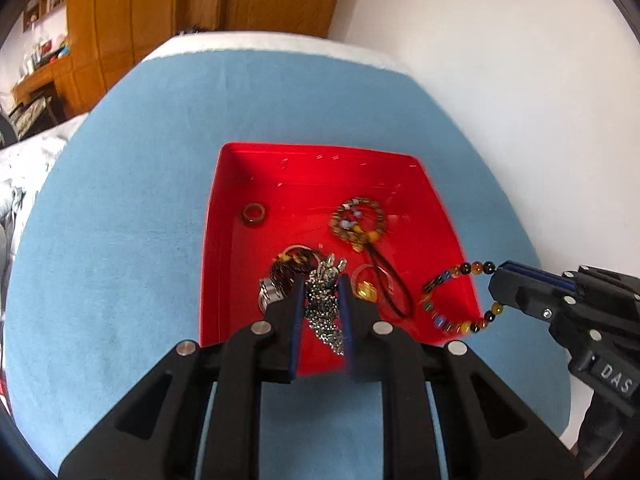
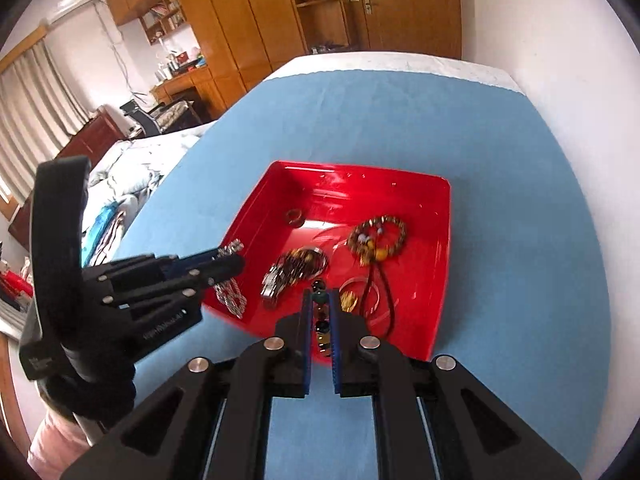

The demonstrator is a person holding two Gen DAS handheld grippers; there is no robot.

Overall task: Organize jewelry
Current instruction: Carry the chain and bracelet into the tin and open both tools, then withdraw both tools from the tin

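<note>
A red tray [image 1: 320,149] [image 2: 362,169] sits on a blue cloth [image 1: 120,240] [image 2: 520,240]. My left gripper [image 1: 322,285] [image 2: 234,259] is shut on a silver chain [image 1: 325,312] [image 2: 231,298], which dangles over the tray's near left part. My right gripper [image 2: 320,295] [image 1: 498,280] is shut on a multicoloured bead bracelet [image 1: 450,304] [image 2: 321,320], which hangs at the tray's near right corner. In the tray lie a brown ring [image 1: 254,215] [image 2: 295,216], a brown bead bracelet with a cord [image 1: 358,218] [image 2: 376,236], a watch with dark beads [image 1: 286,268] [image 2: 294,266] and a silver bangle [image 1: 372,280] [image 2: 356,292].
The blue cloth covers a white-edged table that stands against a white wall [image 1: 500,80] [image 2: 560,60] on the right. A bed with crumpled bedding [image 2: 128,176] lies to the left. Wooden cupboards [image 1: 180,0] [image 2: 280,12] stand at the back.
</note>
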